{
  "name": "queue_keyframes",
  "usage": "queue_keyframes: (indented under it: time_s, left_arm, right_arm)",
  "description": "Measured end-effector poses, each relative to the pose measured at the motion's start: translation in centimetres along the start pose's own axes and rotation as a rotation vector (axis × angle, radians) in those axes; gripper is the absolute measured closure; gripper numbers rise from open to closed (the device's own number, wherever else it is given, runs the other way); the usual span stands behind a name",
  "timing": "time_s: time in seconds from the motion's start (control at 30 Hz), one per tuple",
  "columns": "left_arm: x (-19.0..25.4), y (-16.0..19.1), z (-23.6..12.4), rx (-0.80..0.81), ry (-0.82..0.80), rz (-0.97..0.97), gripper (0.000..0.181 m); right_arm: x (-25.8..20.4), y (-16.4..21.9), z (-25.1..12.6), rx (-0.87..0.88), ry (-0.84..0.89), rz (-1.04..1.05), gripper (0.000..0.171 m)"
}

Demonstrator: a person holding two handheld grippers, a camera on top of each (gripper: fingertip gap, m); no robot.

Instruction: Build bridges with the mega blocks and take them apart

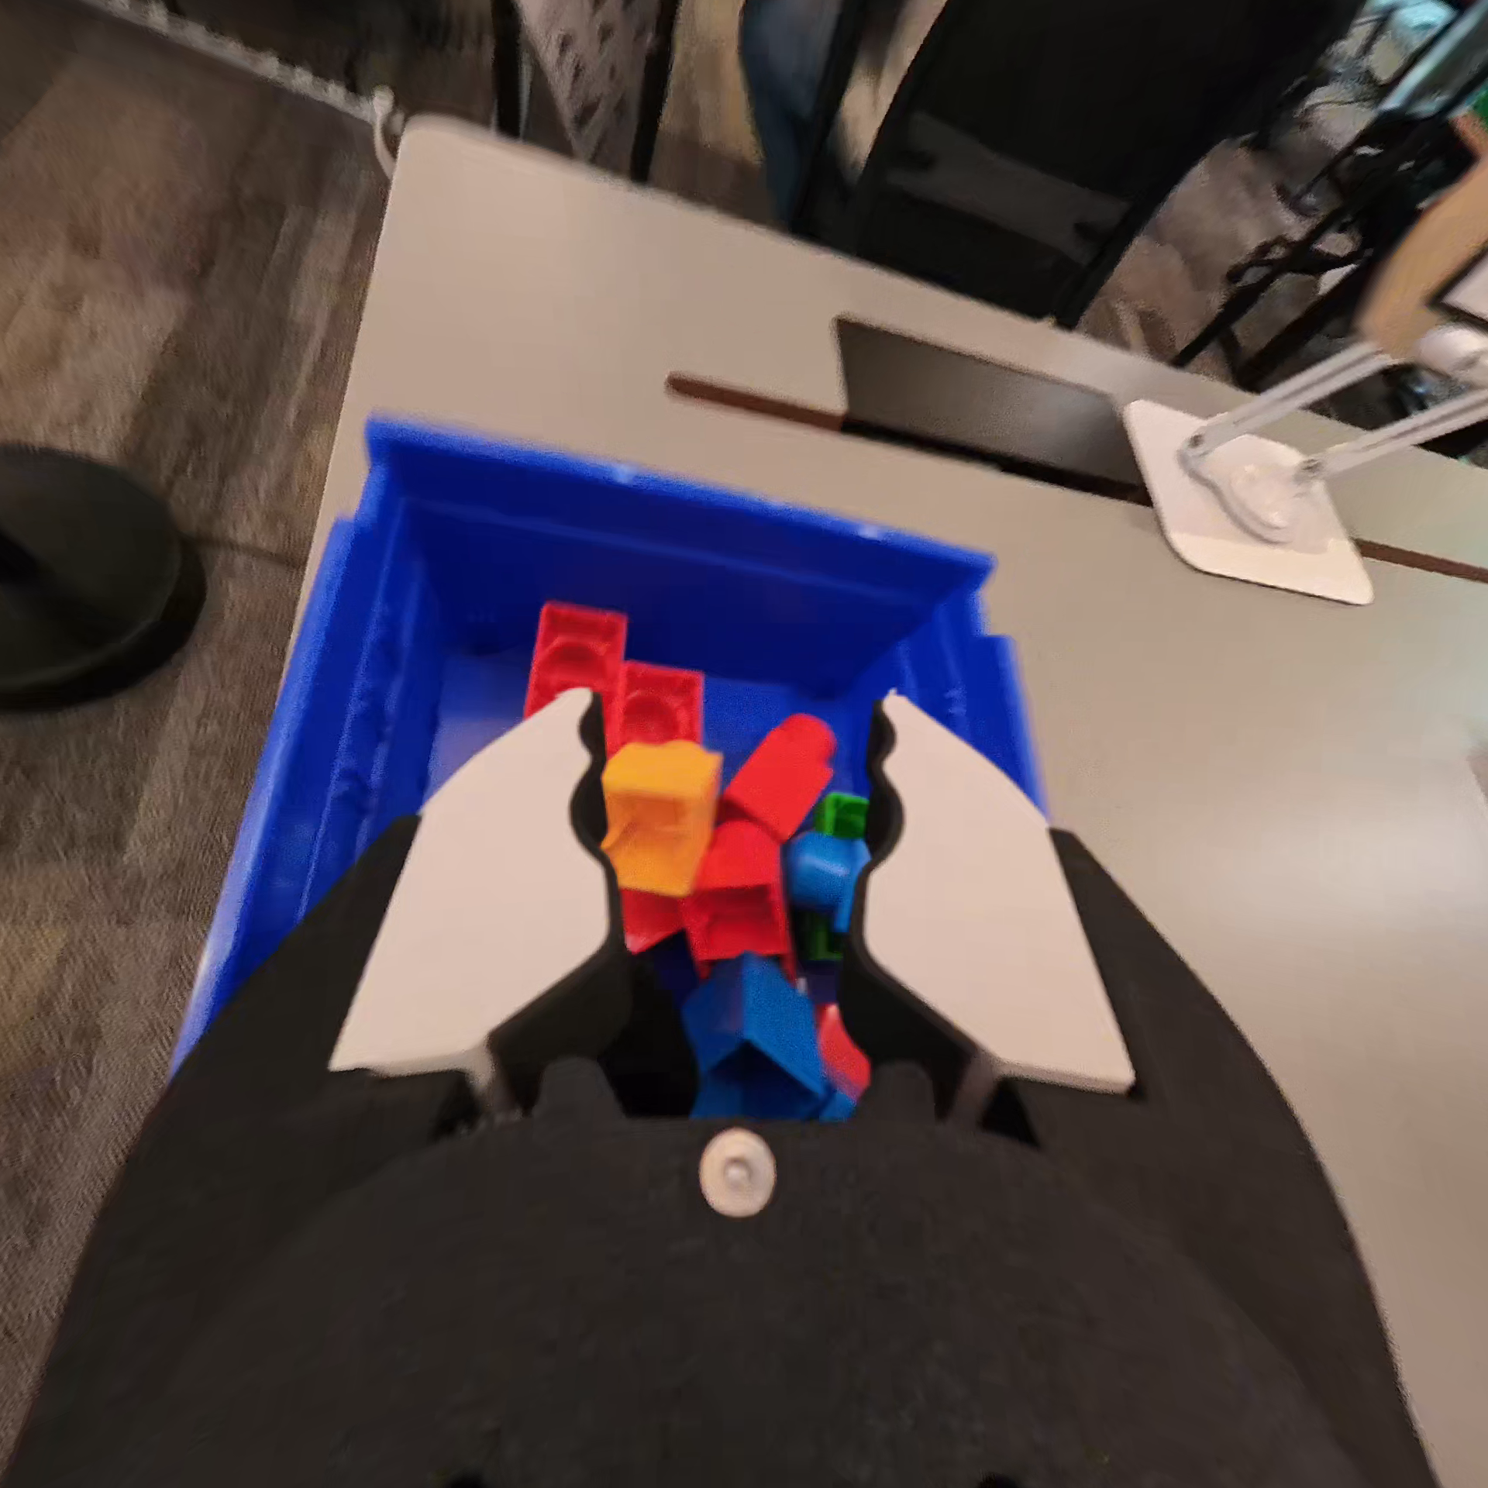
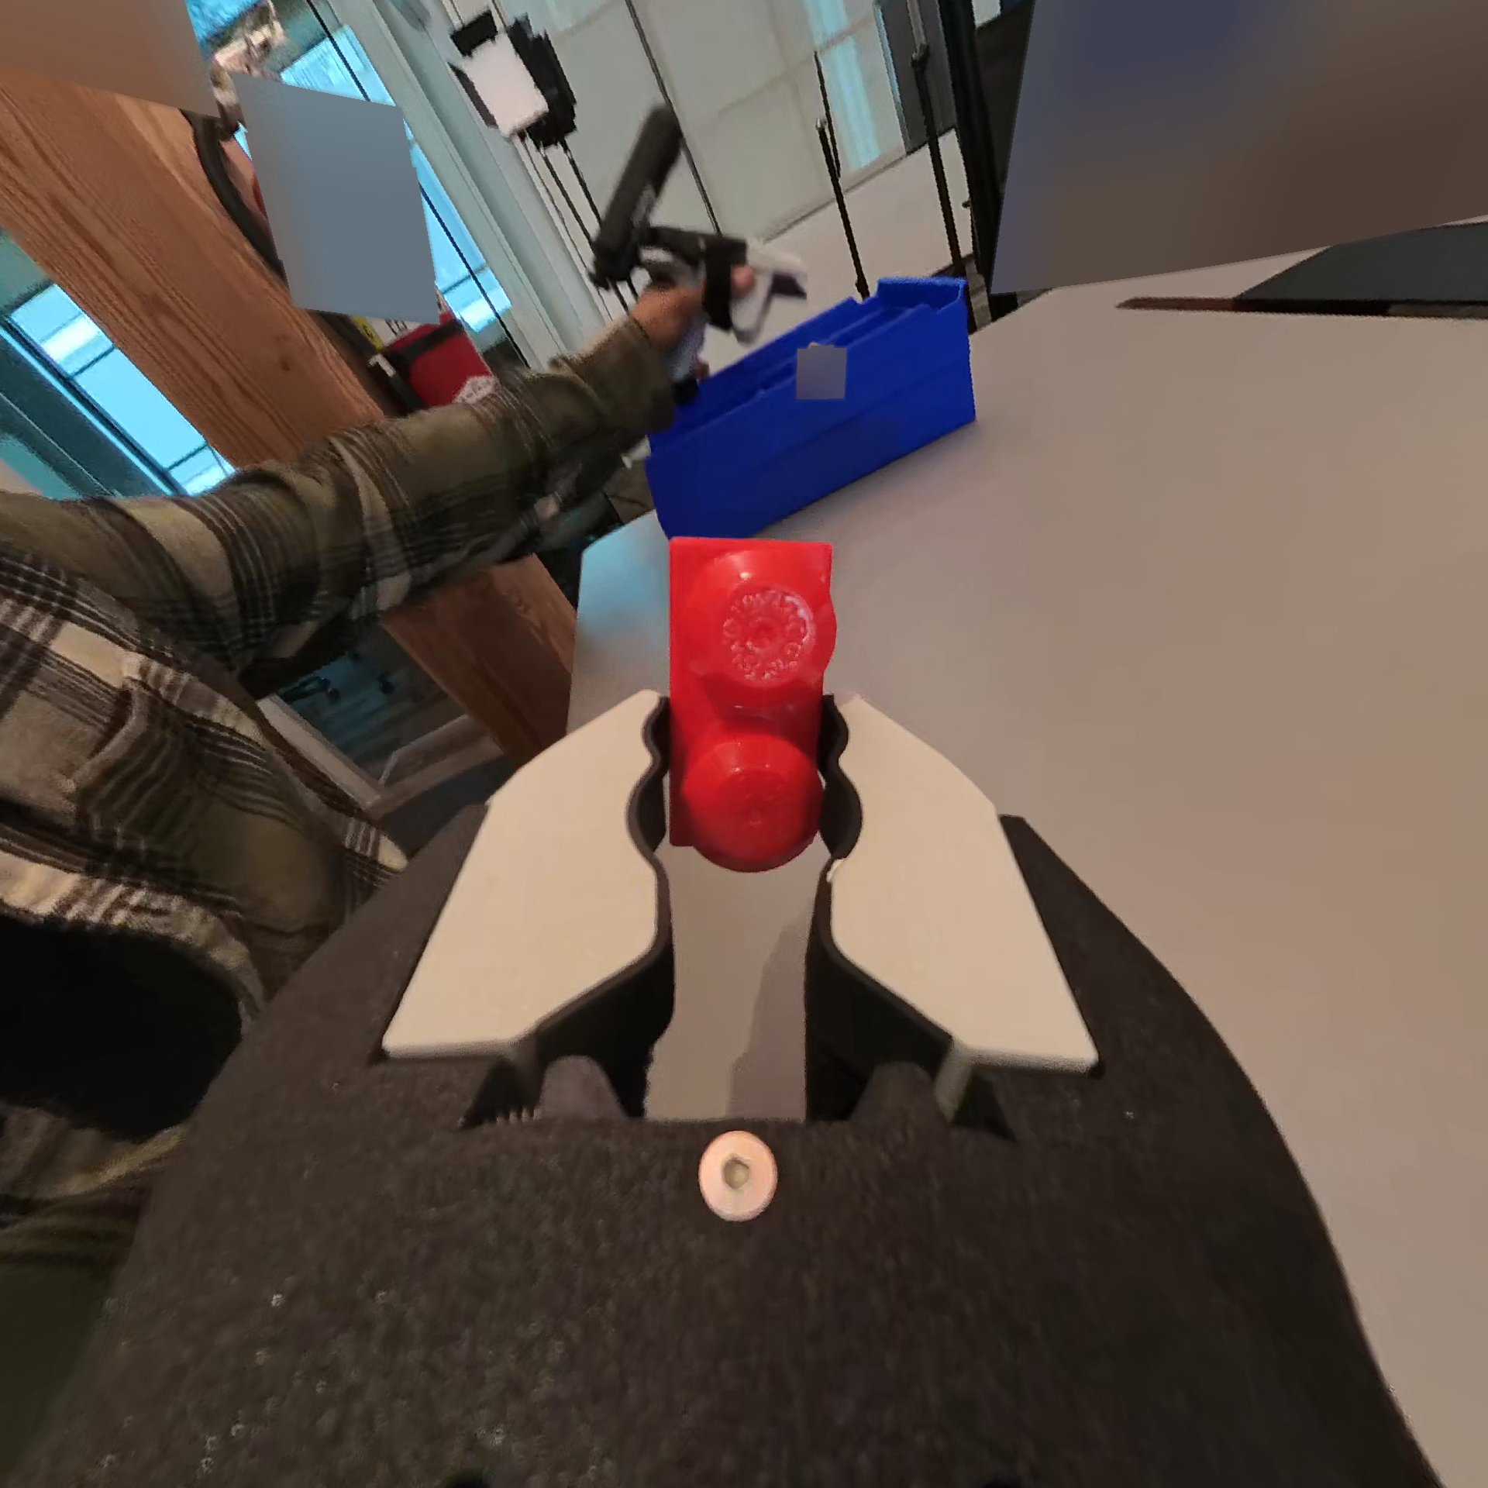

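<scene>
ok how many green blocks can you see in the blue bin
2. One green block lies beside the right wall of the blue bin; another peeks out just nearer the camera, below a blue block. More may be hidden under the pile.

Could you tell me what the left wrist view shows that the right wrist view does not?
Only the left wrist view looks into the bin: an orange block among red, blue and green ones, beneath the open left hand-held gripper, plus a white lamp base. Only the right wrist view shows the right hand-held gripper clamping a red two-stud block. Both show the blue bin on the grey table.
</scene>
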State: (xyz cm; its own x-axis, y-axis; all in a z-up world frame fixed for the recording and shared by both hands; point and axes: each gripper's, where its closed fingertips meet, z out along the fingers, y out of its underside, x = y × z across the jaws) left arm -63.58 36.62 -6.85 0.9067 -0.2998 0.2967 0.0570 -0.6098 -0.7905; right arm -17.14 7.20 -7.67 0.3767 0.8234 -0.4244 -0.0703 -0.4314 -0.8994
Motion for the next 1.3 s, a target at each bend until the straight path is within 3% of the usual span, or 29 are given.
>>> queue_keyframes:
  time_s: [0.07, 0.13, 0.2, 0.33, 0.47, 0.6, 0.73, 0.8, 0.97, 1.03, 1.13, 1.23, 1.3]
  left_arm:
    - [4.7, -1.9, -1.4, 0.051, 0.069, 0.112, 0.112]
    - [12.4, -1.8, -2.5, 0.038, 0.233, 0.239, 0.112]
    - [20.8, 0.9, -3.1, -0.045, 0.408, 0.376, 0.117]
    - [35.4, 10.5, -3.8, -0.27, 0.79, 0.511, 0.121]
    - [43.3, 17.8, -4.5, -0.428, 1.049, 0.558, 0.12]
    - [46.2, 21.3, -4.6, -0.489, 1.137, 0.6, 0.119]
    - [46.6, 22.4, -3.8, -0.491, 1.128, 0.623, 0.123]
    - [46.8, 22.7, -4.5, -0.501, 1.181, 0.621, 0.145]
    - [45.9, 21.9, -5.0, -0.429, 1.141, 0.625, 0.145]
    - [44.1, 19.5, -5.2, -0.339, 1.059, 0.617, 0.145]
    - [36.4, 11.2, -4.9, -0.105, 0.759, 0.517, 0.145]
    - [22.4, 1.7, -5.3, 0.118, 0.305, 0.404, 0.145]
    - [12.9, -1.9, -6.0, 0.167, 0.074, 0.289, 0.145]
  right_arm:
    - [0.3, 0.7, 0.2, -0.053, 0.007, -0.015, 0.137]
    - [0.4, 1.4, 0.5, -0.137, 0.002, -0.039, 0.137]
    - [0.6, 1.8, 0.8, -0.233, -0.001, -0.078, 0.137]
    - [0.3, 2.4, 1.8, -0.426, -0.058, -0.138, 0.137]
    - [-0.8, 3.0, 2.5, -0.598, -0.127, -0.185, 0.137]
    - [-1.3, 3.0, 3.0, -0.683, -0.151, -0.214, 0.137]
    - [-2.1, 2.8, 3.8, -0.7, -0.19, -0.23, 0.137]
    - [-2.3, 2.8, 4.1, -0.711, -0.202, -0.241, 0.137]
    - [-2.6, 2.0, 4.8, -0.658, -0.233, -0.246, 0.136]
    - [-1.5, 1.3, 4.3, -0.623, -0.171, -0.25, 0.115]
    - [-0.6, 0.3, 2.3, -0.514, -0.116, -0.205, 0.109]
    - [0.3, 0.6, -0.5, -0.477, -0.06, -0.155, 0.109]
    - [1.0, 1.1, -2.3, -0.477, -0.009, -0.137, 0.109]
